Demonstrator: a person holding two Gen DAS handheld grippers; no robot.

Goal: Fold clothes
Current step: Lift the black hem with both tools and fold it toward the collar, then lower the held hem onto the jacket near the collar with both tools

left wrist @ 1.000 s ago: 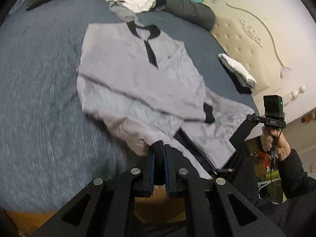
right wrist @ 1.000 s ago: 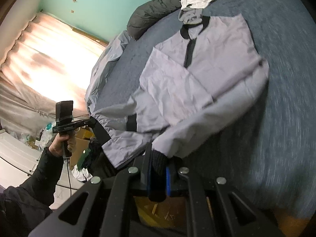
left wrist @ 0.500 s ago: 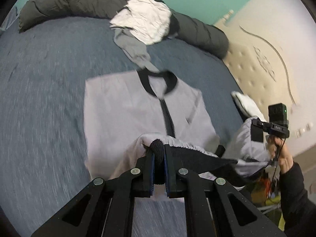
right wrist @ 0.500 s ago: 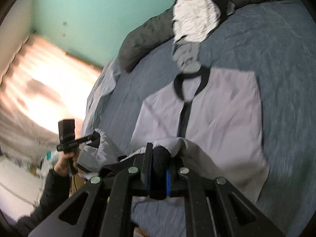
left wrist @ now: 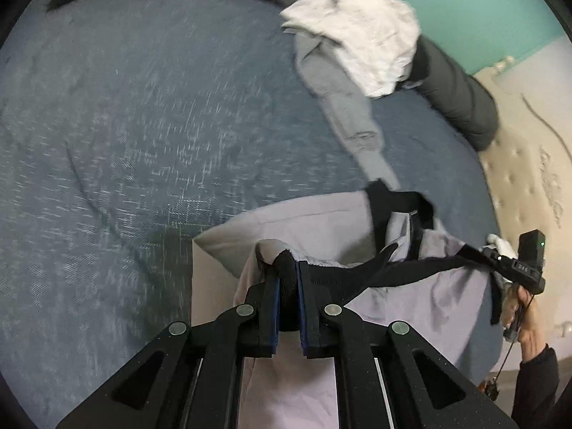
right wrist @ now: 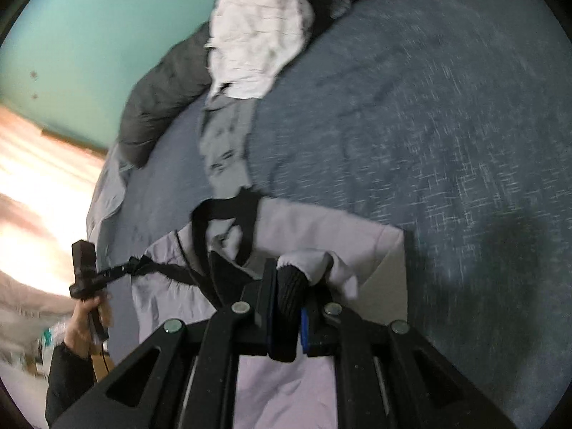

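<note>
Pale lilac long-sleeved jacket with black collar and black ribbed hem (left wrist: 321, 221), spread flat full-length one second earlier, now seen doubled over: hem carried up toward collar. Long axis directed from tongs toward far dark grey bolster (left wrist: 454, 82), collar pointing away. Jacket laid on blue-grey heathered bedspread (left wrist: 143, 125), directly under and ahead of both tongs. Left gripper (left wrist: 287, 279) clenched on ribbed hem; right gripper (right wrist: 289, 286) likewise clenched on hem, black band stretched taut between.

One lilac jacket (left wrist: 321, 221); one white garment (left wrist: 361, 32); one grey garment (left wrist: 343, 107); two claws (left wrist: 289, 279) (right wrist: 287, 279).
</note>
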